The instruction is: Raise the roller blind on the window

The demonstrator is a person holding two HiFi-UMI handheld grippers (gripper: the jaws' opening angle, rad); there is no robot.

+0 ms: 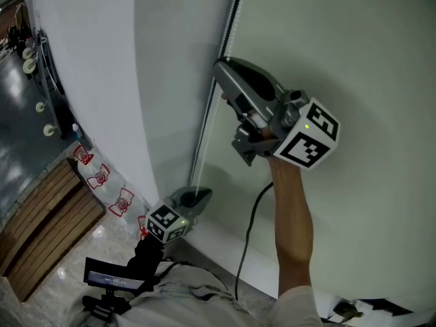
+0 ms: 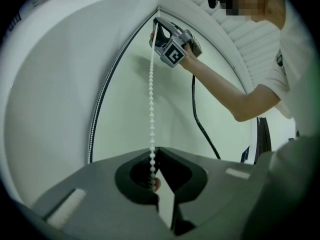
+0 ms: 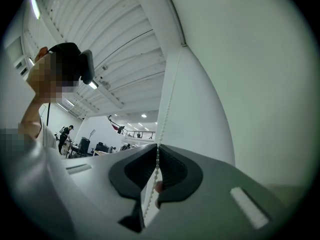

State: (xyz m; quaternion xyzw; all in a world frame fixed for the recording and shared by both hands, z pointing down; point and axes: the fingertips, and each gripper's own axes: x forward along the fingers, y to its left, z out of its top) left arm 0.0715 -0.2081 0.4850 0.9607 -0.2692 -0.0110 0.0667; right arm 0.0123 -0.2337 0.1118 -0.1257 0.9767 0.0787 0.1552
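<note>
OK, L tool (image 2: 154,151) & R tool (image 3: 156,146) clamp chain (image 2: 151,99).

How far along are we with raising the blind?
Done: both grippers are on the chain, the left gripper low and the right gripper high, each with its jaws shut on it. In hand: apparently a hand-over-hand pull. Left: seemingly most of it, since the blind looks to cover the window right down.

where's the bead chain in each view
head view: bead chain slants from the right tool down to the left tool.
left gripper view: bead chain rises straight from the jaws, centre.
right gripper view: bead chain rises from the jaws, centre, leaning right.
shared landmark: right tool, shut on the bead chain.
</note>
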